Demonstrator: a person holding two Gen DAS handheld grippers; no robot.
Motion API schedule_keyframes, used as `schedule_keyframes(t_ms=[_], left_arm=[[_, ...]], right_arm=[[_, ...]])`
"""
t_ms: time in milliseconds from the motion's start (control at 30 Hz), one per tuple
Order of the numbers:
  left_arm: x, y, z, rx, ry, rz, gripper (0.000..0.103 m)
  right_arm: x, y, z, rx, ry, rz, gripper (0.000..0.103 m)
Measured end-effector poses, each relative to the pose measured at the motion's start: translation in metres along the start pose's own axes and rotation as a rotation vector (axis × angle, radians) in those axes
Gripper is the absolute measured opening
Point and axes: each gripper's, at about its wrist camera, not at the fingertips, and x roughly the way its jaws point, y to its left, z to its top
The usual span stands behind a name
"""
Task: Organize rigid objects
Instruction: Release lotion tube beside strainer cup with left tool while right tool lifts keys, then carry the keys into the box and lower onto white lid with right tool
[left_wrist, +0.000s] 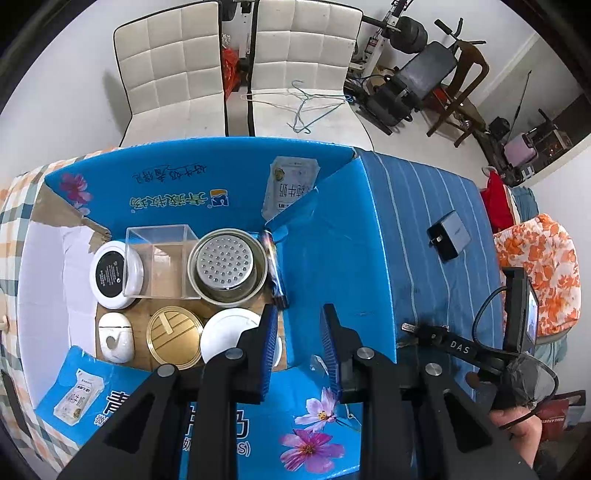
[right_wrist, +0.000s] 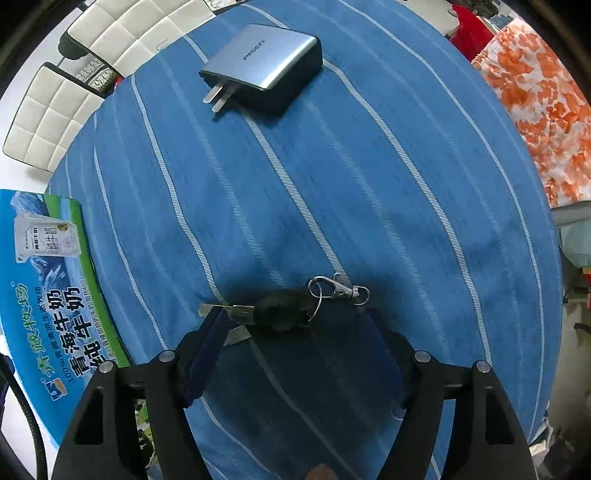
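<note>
While the right gripper (right_wrist: 295, 328) hovers with jaws wide apart around it, the key bunch (right_wrist: 280, 314), black fob, two metal blades, one ring and clasp, lies on the striped blue cloth (right_wrist: 406, 206). One grey charger (right_wrist: 264, 64) lies at 12 o'clock. The left gripper (left_wrist: 299, 343), parted, holds nothing above the blue carton (left_wrist: 325, 251).
</note>
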Motion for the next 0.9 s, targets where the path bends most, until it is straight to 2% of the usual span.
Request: schedule_keyframes(t_ms=[100, 167, 200, 233, 300, 333, 367, 400, 467, 533, 633, 733, 900], left_arm=[[0.003, 0.000, 0.002, 0.003, 0.002, 0.010, 0.022], [0.006, -0.001, 0.002, 0.002, 0.010, 0.015, 0.021], [0.008, -0.001, 0.001, 0.005, 0.018, 0.021, 0.022], [0.010, -0.001, -0.001, 0.006, 0.029, 0.029, 0.022], [0.015, -0.001, -0.004, 0.000, 0.048, 0.045, 0.023], [0.018, -0.001, -0.005, 0.000, 0.063, 0.050, 0.029], [0.021, 0.000, -0.008, -0.003, 0.078, 0.059, 0.039], [0.021, 0.001, -0.010, -0.006, 0.081, 0.063, 0.043], [0.019, 0.004, -0.014, -0.019, 0.066, 0.062, 0.065], [0.016, 0.007, -0.018, -0.031, 0.055, 0.049, 0.077], [0.010, 0.011, -0.021, -0.050, 0.038, 0.042, 0.080], [0.002, 0.014, -0.022, -0.053, 0.016, 0.059, 0.103], [-0.013, 0.024, -0.023, -0.061, -0.006, 0.069, 0.103]], right_arm=[[0.007, 0.000, 0.006, 0.004, -0.015, -0.026, 0.081], [0.013, 0.012, 0.008, -0.053, -0.022, -0.088, 0.080], [0.012, 0.021, 0.005, -0.087, -0.041, -0.105, 0.073], [0.010, 0.027, 0.002, -0.107, -0.051, -0.110, 0.058], [0.005, 0.045, -0.004, -0.178, -0.062, -0.175, 0.054], [0.003, 0.050, -0.008, -0.197, -0.075, -0.186, 0.047], [0.000, 0.051, -0.011, -0.201, -0.096, -0.186, 0.044], [-0.004, 0.050, -0.014, -0.199, -0.115, -0.182, 0.035], [-0.017, 0.044, -0.019, -0.174, -0.150, -0.136, 0.026], [-0.029, 0.041, -0.023, -0.164, -0.174, -0.091, 0.016], [-0.047, 0.048, -0.031, -0.178, -0.211, -0.071, 0.009], [-0.065, 0.055, -0.034, -0.191, -0.249, -0.047, 0.009], [-0.103, 0.065, -0.049, -0.201, -0.301, 0.022, 0.008]])
